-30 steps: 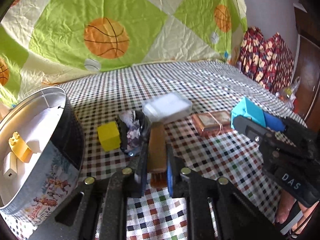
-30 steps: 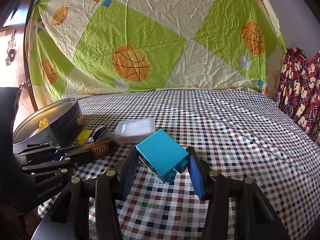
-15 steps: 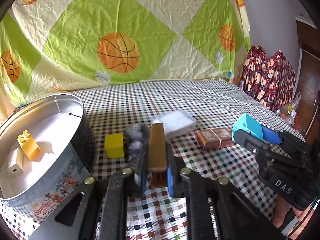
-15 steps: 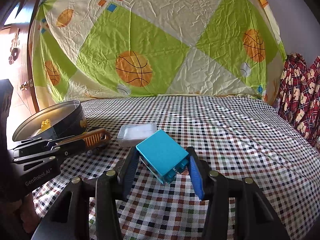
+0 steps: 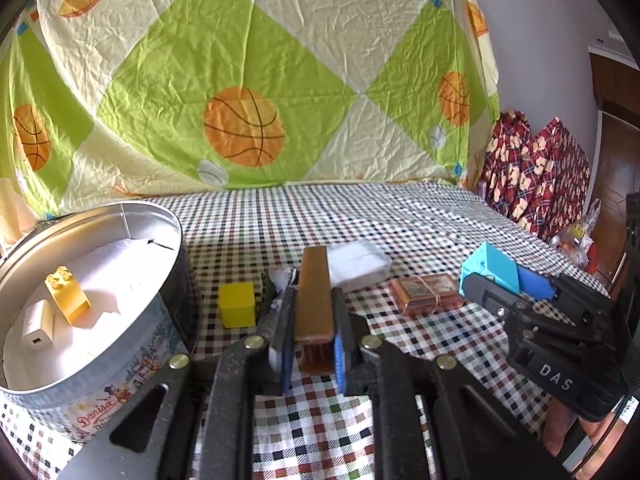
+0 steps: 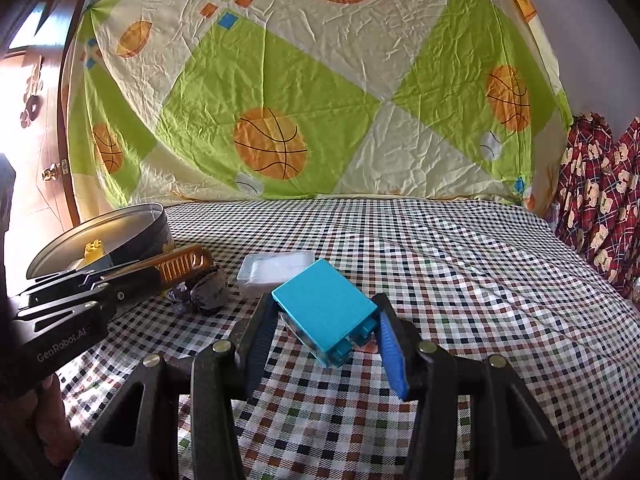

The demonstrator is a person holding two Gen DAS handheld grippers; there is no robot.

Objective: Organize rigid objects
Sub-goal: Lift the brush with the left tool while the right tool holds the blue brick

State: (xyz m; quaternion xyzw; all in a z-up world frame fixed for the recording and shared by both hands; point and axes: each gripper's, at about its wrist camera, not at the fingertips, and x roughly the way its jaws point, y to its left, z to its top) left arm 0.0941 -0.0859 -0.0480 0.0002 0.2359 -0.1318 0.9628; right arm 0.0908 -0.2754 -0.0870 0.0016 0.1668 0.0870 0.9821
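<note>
My left gripper [image 5: 312, 344] is shut on a brown comb [image 5: 314, 300] and holds it above the checked cloth, right of the round tin [image 5: 120, 364]. The comb also shows in the right wrist view [image 6: 180, 268]. The tin holds a yellow toy brick [image 5: 66, 294] and a white charger [image 5: 38, 324]. My right gripper [image 6: 326, 332] is shut on a blue box [image 6: 324, 312], lifted over the cloth; the blue box also shows in the left wrist view [image 5: 486, 270].
On the cloth lie a yellow cube [image 5: 237, 305], a dark crumpled wrapper [image 6: 208, 290], a clear plastic case [image 6: 276, 270] and a brown card pack [image 5: 426, 294]. A basketball-print sheet [image 5: 244, 80] hangs behind. Red patterned bags [image 5: 536, 176] stand at the far right.
My left gripper has lifted the comb and tilted up level; the tin now sits lower left. The right gripper has risen slightly with the blue box.
</note>
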